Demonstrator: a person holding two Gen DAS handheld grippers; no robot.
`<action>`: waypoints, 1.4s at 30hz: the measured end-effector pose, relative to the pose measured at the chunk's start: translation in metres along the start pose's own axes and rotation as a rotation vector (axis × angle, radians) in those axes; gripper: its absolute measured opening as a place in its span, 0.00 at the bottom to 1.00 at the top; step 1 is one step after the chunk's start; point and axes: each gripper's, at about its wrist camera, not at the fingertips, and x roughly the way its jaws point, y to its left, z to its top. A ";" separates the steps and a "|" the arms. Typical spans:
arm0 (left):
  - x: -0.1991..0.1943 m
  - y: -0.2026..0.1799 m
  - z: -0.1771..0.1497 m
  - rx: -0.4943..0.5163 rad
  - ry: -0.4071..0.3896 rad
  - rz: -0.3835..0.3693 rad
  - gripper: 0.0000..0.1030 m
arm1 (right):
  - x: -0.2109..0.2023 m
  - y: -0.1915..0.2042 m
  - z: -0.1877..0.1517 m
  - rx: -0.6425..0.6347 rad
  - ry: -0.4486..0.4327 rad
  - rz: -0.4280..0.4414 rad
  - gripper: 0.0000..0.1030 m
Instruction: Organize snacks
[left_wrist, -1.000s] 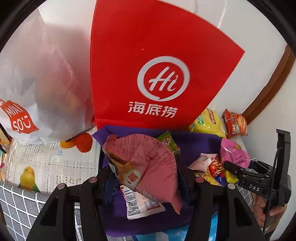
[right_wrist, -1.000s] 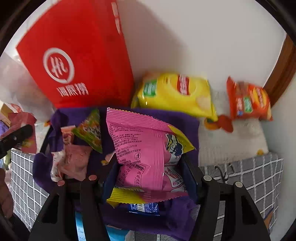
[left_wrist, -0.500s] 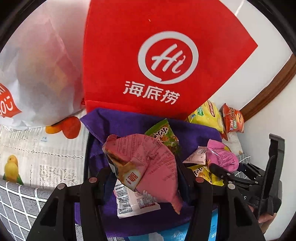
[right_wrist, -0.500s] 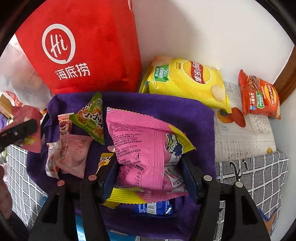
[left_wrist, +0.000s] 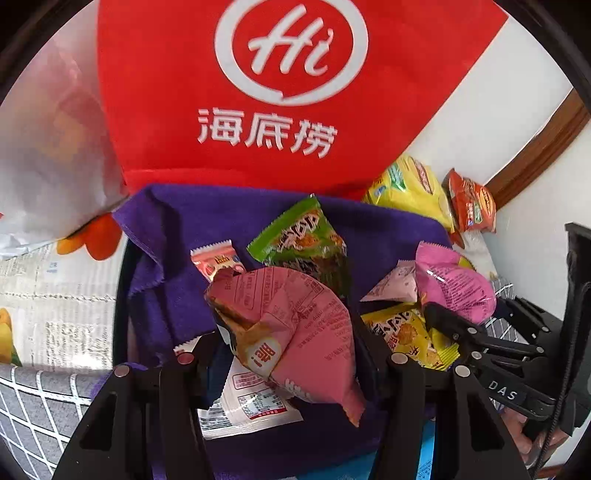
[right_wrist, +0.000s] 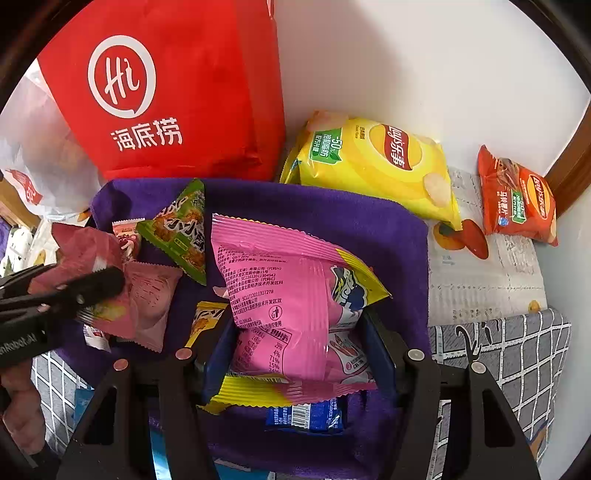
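Left wrist view: a dusty-pink snack packet (left_wrist: 295, 325) is clamped in the left gripper (left_wrist: 288, 354), and a bright pink packet (right_wrist: 291, 302) in the right gripper (right_wrist: 295, 350), over the purple cloth-lined bin (left_wrist: 207, 221), apparently for sorting.

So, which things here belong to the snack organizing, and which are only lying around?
Belong to the job:
- crumpled dusty-pink packet in the left claw
- bright pink packet in the right claw
- purple cloth-lined basket
- green triangular packet

Just lying about:
- red fabric bag
- white plastic bag
- newspaper
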 end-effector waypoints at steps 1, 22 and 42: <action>0.003 -0.001 -0.001 0.000 0.006 0.004 0.53 | 0.000 0.000 0.000 -0.004 0.001 -0.003 0.63; 0.014 -0.003 -0.001 0.014 0.037 0.052 0.68 | -0.002 0.000 0.000 -0.002 0.023 -0.034 0.65; -0.032 -0.007 0.006 0.057 -0.063 0.083 0.95 | -0.039 -0.006 0.003 0.055 -0.085 0.009 0.81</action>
